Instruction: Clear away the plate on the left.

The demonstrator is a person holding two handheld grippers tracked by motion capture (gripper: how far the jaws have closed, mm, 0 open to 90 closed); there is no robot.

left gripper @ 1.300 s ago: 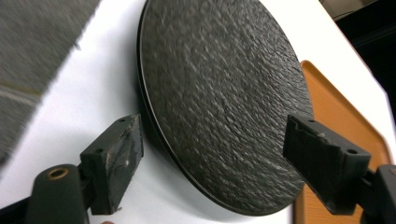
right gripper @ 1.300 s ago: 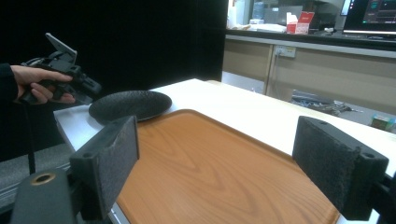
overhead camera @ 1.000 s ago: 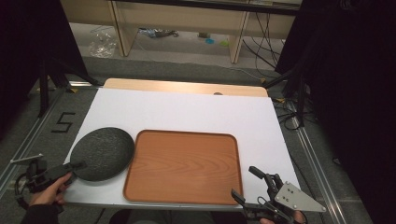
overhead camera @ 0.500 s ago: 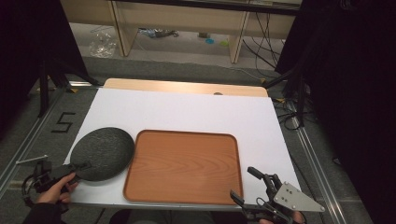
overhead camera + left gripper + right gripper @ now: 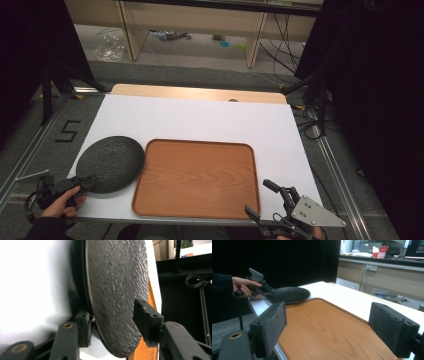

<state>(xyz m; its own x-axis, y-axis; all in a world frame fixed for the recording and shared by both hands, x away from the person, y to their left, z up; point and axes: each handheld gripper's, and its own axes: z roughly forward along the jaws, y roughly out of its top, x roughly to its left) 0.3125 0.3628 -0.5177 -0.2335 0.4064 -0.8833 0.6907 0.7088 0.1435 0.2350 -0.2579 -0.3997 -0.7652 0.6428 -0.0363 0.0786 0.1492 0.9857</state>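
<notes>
A round dark textured plate lies on the white table top at the front left, beside a wooden tray. My left gripper, held by a hand at the table's front left corner, is open with its jaws straddling the plate's near rim. In the left gripper view one jaw sits under the plate and the other stands above its top face. My right gripper hangs open at the tray's front right corner with nothing between its pads. The right gripper view looks across the tray to the plate and the left gripper.
The white table top stretches bare behind the tray and plate. A wooden strip runs along its far edge. Cables and metal rails lie on the floor to the right, and a shelf unit stands beyond.
My left gripper has slid right, toward the plate, and its jaws now reach around the rim. The plate, the tray and the right gripper have barely moved.
</notes>
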